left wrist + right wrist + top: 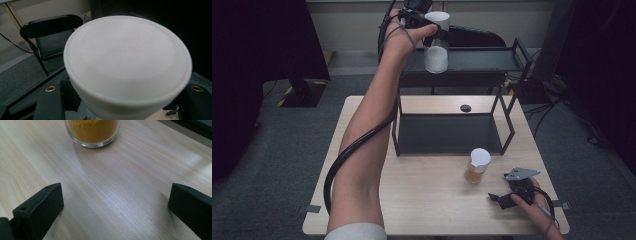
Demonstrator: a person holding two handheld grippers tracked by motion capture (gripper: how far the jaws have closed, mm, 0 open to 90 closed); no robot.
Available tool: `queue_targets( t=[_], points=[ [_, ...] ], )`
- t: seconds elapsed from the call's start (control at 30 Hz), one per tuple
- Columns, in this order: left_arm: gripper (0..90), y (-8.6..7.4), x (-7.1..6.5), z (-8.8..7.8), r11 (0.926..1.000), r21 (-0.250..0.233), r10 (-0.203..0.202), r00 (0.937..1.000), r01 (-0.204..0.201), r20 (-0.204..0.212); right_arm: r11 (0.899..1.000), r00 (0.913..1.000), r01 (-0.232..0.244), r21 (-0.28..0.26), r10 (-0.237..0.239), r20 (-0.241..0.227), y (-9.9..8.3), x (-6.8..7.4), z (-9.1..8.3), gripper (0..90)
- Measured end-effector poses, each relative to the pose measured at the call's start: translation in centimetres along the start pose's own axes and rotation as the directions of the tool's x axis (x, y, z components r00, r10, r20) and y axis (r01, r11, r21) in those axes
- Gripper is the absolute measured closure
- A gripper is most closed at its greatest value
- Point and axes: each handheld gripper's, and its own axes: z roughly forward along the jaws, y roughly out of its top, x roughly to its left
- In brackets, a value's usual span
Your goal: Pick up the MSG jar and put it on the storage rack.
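high view is showing the left tool (428, 31) pinching a white-lidded jar (436, 42), holding it in the air above the top tier of the black shelf (472, 60) at the far side of the surface (427, 200). left gripper view is looking straight onto the jar's white lid (127, 57). right tool (507, 197) is resting low near the surface's right edge, jaws spread and holding nothing, just beside a jar of orange powder (476, 165).

A clear glass jar with a white round lid and white powder inside (436, 42) hangs tilted at the top middle of the high view, above the black metal shelf rack (472, 60).
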Motion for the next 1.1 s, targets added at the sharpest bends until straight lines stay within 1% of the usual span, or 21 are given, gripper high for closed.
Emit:
queue_targets(
  t=[0.07,0.3,0.6,0.83,0.9,1.07,1.1],
  points=[
    [34.5,0.3,0.2,0.4,1.0,0.006,0.005,1.0,-0.005,-0.008,1.0,1.0,0.0,0.0,0.0,0.0,0.0,0.0,0.0,0.0],
    [34.5,0.7,1.2,1.6,0.9998,0.001,-0.02,0.9996,0.02,-0.021,1.0,1.0,0.0,0.0,0.0,0.0,0.0,0.0,0.0,0.0],
    [34.5,1.2,2.2,2.9,0.9996,0.017,-0.023,0.9991,0.023,-0.036,1.0,1.0,-0.001,0.0,0.001,0.0,0.0,0.0,0.0,0.0],
    [34.5,0.9,2.5,3.7,0.9993,0.022,-0.028,0.9981,0.029,-0.056,1.0,1.0,-0.001,0.0,0.001,0.0,0.0,0.0,0.0,0.0],
    [34.5,0.8,2.6,3.8,0.9991,0.019,-0.035,0.9974,0.037,-0.063,1.0,1.0,-0.001,0.0,0.001,0.0,0.0,0.0,0.0,0.0],
    [34.5,0.6,2.6,3.9,0.9992,0.024,-0.03,0.9967,0.032,-0.075,1.0,1.0,-0.001,0.001,0.001,0.0,0.0,0.0,0.0,0.0],
    [34.5,0.5,2.6,3.9,0.9991,0.016,-0.037,0.9964,0.038,-0.076,1.0,1.0,-0.001,0.0,0.001,0.0,0.0,0.0,0.0,0.0]
  ],
)
